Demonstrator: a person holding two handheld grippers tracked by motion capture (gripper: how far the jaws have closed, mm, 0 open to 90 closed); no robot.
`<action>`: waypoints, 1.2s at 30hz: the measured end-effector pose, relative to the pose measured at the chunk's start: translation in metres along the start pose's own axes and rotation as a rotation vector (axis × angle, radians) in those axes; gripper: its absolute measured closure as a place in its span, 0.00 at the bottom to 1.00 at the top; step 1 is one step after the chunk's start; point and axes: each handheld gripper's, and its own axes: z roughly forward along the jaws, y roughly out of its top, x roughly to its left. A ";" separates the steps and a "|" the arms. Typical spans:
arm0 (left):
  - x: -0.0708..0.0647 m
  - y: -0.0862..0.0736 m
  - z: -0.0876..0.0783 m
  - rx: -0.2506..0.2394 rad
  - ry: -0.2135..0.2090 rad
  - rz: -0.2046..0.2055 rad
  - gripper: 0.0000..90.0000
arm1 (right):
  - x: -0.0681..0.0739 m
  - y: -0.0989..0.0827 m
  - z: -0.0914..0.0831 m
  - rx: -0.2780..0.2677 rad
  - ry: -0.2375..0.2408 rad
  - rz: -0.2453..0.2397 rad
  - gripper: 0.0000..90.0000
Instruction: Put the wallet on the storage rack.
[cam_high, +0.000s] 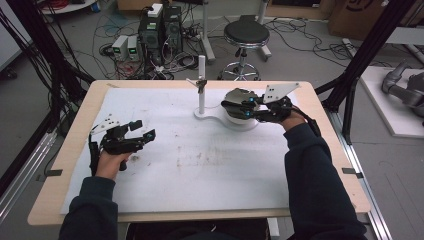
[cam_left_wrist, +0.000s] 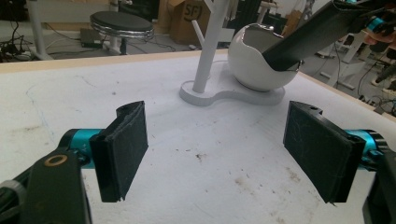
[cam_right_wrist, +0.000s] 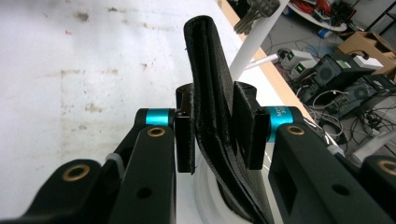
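1. Black strap (cam_right_wrist: 212, 93): flat, flexible piece clamped between the jaws of the right claw (cam_high: 241, 106), lower end inside the white bowl (cam_left_wrist: 254, 60).
2. White bowl: seated on a white base with an upright post (cam_high: 201, 85), far side of the counter (cam_high: 200, 165).
3. Left claw (cam_high: 142, 131): jaws wide apart, holding nothing, above the counter's left half.

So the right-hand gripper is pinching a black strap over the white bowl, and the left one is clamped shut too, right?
Not quite: the left gripper is open, its pads wide apart over the table in the left gripper view. The right gripper does pinch the black strap over the white bowl.
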 end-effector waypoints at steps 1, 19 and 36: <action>0.000 0.000 0.000 -0.005 -0.001 -0.004 0.24 | 0.001 0.000 0.000 0.010 -0.006 -0.008 0.79; 0.000 0.000 0.001 0.000 -0.022 -0.014 0.24 | 0.019 -0.029 0.003 0.029 -0.039 0.110 0.56; 0.001 0.000 0.001 -0.009 -0.023 -0.021 0.24 | 0.025 -0.020 0.000 0.134 -0.119 -0.073 0.77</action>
